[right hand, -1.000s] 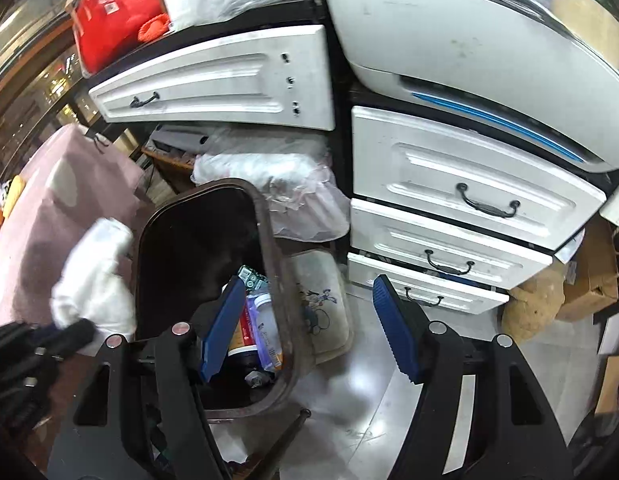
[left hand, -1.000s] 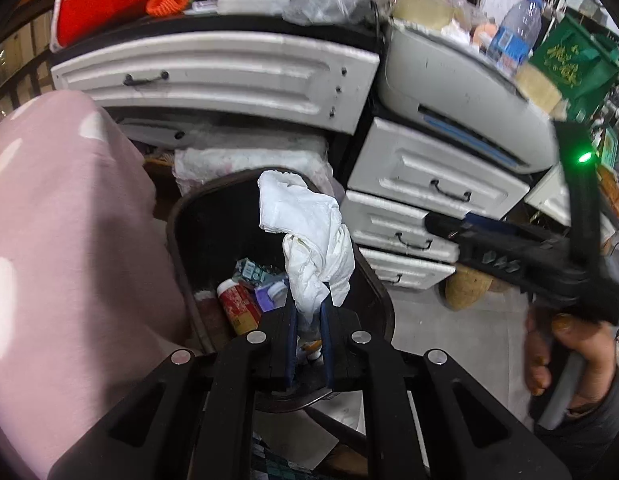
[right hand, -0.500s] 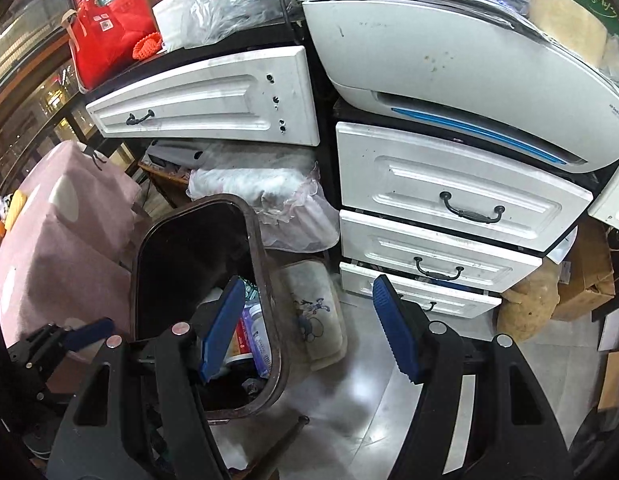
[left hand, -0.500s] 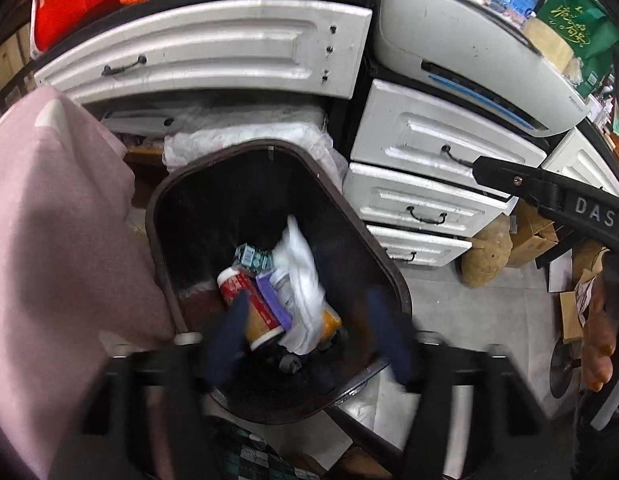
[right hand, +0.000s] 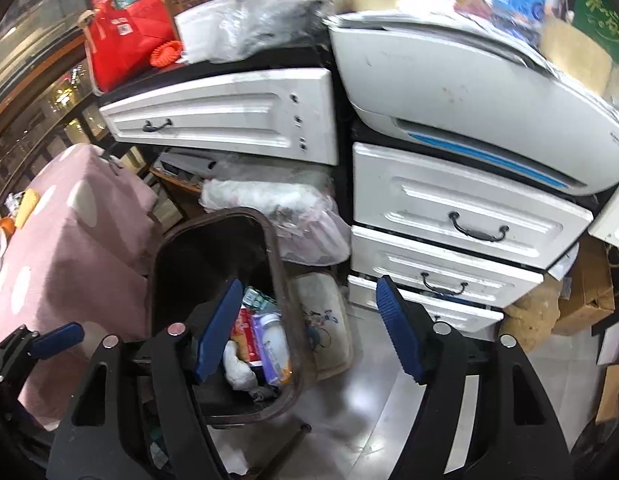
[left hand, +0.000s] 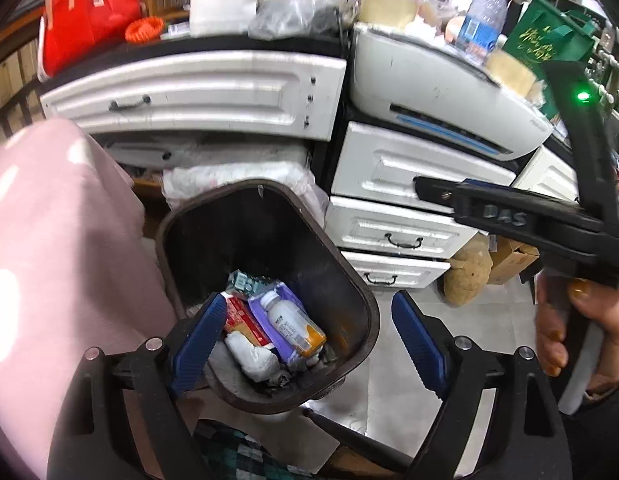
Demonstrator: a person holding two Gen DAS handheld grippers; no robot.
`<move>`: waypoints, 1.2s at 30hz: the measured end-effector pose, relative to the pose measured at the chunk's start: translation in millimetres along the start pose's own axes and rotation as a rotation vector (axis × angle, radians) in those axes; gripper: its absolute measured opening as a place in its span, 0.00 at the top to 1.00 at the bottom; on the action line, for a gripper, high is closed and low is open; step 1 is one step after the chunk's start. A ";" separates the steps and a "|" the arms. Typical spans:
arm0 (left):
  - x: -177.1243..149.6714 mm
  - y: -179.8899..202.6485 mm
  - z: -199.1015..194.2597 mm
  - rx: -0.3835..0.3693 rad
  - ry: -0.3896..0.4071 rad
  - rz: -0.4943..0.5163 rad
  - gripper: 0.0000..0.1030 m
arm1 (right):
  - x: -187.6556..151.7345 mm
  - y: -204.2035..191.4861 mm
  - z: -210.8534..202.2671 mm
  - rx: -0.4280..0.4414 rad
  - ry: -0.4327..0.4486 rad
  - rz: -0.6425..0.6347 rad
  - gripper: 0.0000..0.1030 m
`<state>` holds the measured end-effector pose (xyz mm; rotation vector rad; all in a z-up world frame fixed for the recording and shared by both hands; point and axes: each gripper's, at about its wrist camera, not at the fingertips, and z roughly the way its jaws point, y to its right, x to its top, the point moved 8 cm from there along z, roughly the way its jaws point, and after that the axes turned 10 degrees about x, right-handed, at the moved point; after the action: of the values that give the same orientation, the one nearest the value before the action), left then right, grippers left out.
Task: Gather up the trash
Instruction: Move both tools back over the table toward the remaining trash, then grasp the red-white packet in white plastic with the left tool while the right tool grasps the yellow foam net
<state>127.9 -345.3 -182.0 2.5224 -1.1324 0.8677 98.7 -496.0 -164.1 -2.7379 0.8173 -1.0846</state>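
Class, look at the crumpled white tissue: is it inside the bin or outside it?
Inside. The white tissue lies at the bottom of the dark bin, beside a small bottle; the left gripper, jaws just opened, holds nothing.

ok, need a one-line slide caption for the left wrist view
Left gripper, jaws just opened and empty, above the dark trash bin, where a crumpled white tissue lies beside a small drink bottle.

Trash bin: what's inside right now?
The trash bin holds a small white bottle, a purple pack, a red package and crumpled white tissue. Anything beneath them is hidden.
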 end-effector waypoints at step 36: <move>-88.6 -430.4 -142.8 0.492 0.033 -0.368 0.30 | -8.4 -374.8 49.1 0.477 -0.163 -0.627 0.24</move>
<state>341.3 58.8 -113.7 2.9470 -0.4466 1.1849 293.8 -177.3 -106.2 -2.6382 -0.3232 -0.9437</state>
